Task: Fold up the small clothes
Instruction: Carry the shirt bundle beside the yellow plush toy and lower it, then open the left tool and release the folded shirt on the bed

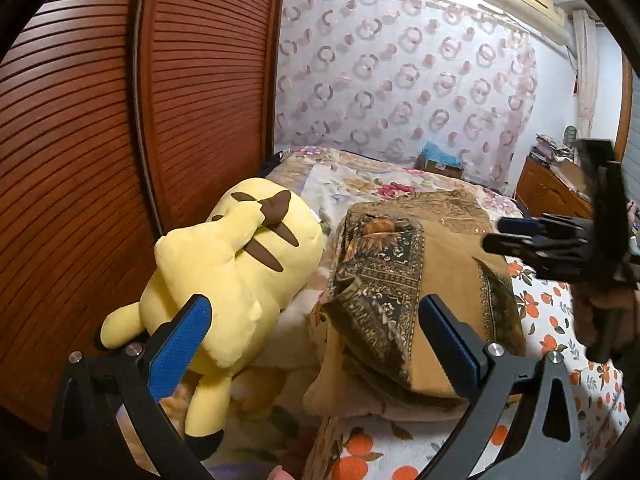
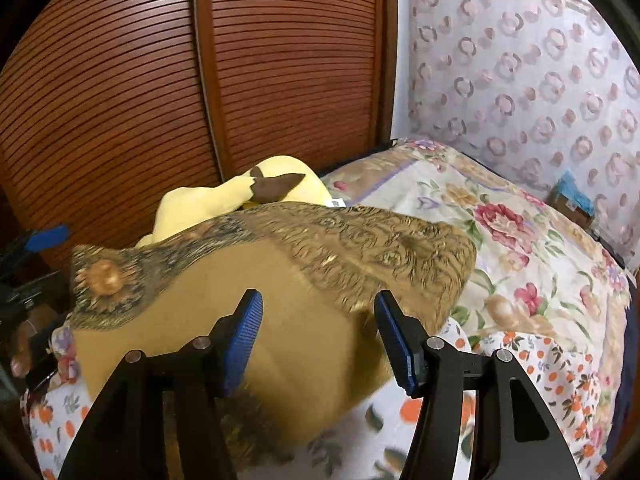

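A brown garment [image 1: 436, 256] with dark ornate borders lies folded in a mound on the bed; it fills the middle of the right wrist view [image 2: 248, 304]. My left gripper [image 1: 314, 312] stands wide open at the garment's near left corner, with nothing between its blue pads. My right gripper [image 2: 318, 308] hovers over the plain brown part, jaws apart and gripping nothing. From the left wrist view the right gripper [image 1: 496, 236] shows at the garment's right side. One blue pad [image 2: 46, 236] of the left gripper shows at the left edge of the right wrist view.
A yellow plush toy [image 1: 236, 272] lies against the garment's left side, next to slatted wooden wardrobe doors [image 1: 100, 140]. The bed has an orange-print sheet [image 1: 560, 320] and a floral quilt [image 2: 520, 240]. A cardboard box [image 1: 440, 164] and a patterned curtain [image 1: 400, 72] are behind.
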{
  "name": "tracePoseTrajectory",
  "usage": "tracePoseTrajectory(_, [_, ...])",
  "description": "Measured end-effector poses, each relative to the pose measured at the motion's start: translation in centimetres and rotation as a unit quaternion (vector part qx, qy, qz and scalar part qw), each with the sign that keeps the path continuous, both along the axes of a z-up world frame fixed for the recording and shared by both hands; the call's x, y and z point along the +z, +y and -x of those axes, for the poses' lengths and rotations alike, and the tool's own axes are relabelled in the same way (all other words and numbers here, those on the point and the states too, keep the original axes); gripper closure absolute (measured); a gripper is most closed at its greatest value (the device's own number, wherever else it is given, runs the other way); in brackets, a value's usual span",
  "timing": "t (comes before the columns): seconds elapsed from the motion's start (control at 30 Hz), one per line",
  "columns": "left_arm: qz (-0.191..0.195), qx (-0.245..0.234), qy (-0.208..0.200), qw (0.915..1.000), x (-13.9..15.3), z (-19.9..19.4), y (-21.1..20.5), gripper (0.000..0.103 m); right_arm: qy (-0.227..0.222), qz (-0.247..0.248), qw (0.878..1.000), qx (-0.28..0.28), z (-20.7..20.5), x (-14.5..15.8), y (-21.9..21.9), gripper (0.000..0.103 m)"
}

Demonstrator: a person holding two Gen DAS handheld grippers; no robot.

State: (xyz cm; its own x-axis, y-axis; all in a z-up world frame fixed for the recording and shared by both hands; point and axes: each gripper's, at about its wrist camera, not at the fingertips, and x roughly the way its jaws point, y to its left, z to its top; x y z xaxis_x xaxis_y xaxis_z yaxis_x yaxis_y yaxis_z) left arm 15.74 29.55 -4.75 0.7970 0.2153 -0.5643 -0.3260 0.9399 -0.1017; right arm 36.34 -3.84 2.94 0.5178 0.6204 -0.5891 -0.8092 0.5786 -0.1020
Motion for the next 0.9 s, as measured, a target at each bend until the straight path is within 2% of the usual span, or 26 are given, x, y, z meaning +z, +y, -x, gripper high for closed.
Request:
tracePoseTrajectory(0.2, [-0.002, -0.014, -0.020, 0.9997, 1.0, 0.3, -2.1, 0.000, -0.009, -0.024, 0.999, -0.019, 3.7, 1.1, -3.4, 0.043])
tracePoseTrajectory(0.67, [-0.036, -0.071, -0.069, 0.9944, 4.7, 3.1, -10.8, 0.000, -0.057, -0.068, 0.992, -0.092, 14.4, 1.7, -12.0, 0.039])
tracePoseTrajectory(0.9, [-0.034, -0.118, -0.082, 0.9890, 5.4, 5.4, -15.2, 0.000, -0.071, -0.091, 0.985, -0.131, 20.9, 1.0, -15.4, 0.022])
